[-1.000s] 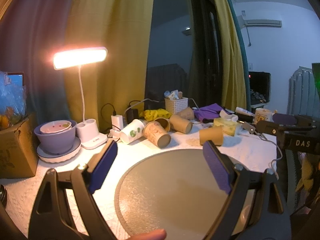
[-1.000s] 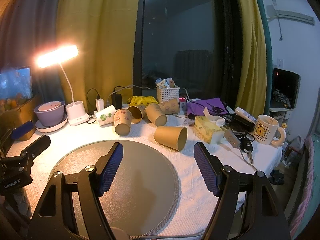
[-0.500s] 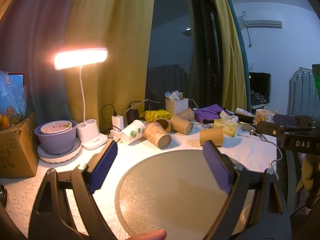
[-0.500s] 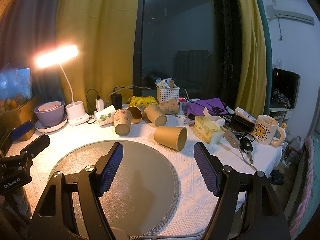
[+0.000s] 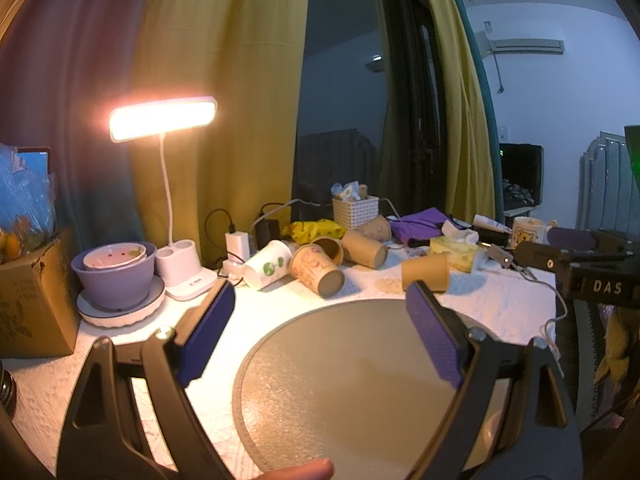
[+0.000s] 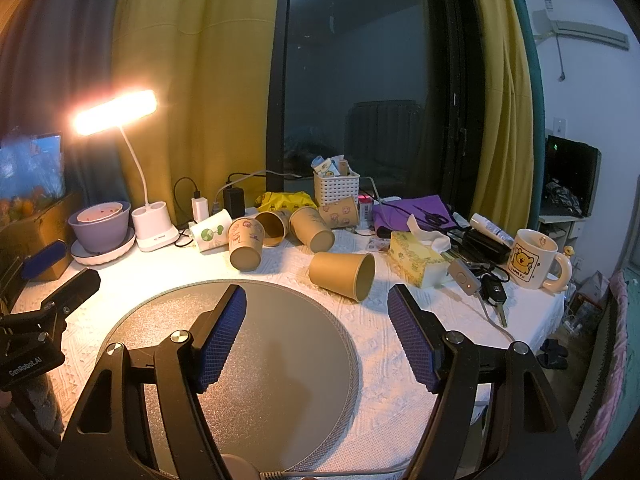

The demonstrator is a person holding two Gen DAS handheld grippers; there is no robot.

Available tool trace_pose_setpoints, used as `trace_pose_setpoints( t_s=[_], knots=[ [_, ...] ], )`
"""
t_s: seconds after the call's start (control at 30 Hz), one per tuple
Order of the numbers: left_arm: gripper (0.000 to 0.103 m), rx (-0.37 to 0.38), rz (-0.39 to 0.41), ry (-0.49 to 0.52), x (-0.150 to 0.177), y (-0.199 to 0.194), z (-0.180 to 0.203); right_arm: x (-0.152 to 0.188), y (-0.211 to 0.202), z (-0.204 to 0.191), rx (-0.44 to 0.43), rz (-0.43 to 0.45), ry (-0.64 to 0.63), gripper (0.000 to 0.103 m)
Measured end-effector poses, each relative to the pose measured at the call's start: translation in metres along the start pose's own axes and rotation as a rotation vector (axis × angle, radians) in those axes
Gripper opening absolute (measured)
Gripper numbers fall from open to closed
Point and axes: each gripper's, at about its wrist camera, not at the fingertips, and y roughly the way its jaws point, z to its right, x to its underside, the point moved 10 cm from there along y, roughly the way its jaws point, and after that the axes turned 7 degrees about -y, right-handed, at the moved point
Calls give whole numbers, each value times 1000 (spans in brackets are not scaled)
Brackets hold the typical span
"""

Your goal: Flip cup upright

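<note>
Several paper cups lie on their sides at the back of the white table. A plain brown cup (image 6: 342, 275) lies nearest, mouth toward the right; it also shows in the left wrist view (image 5: 425, 272). A printed cup (image 6: 245, 243) lies bottom toward me, also in the left wrist view (image 5: 317, 270). A white cup with green leaves (image 5: 267, 264) lies beside it. My left gripper (image 5: 318, 332) is open and empty above the grey round mat (image 5: 352, 392). My right gripper (image 6: 316, 332) is open and empty above the mat (image 6: 276, 360), short of the brown cup.
A lit desk lamp (image 6: 150, 208) and a purple bowl on a plate (image 6: 100, 226) stand at the back left. A tissue box (image 6: 418, 258), keys (image 6: 490, 294) and a bear mug (image 6: 532, 258) sit at the right. A white basket (image 6: 336, 188) stands behind the cups.
</note>
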Motion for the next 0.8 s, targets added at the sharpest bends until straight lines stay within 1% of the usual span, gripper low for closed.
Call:
trace_pose_setpoints(
  t_s=[0.8],
  knots=[
    [88, 9, 8, -6, -4, 2, -5, 1, 0, 0, 0, -1, 1, 76]
  ],
)
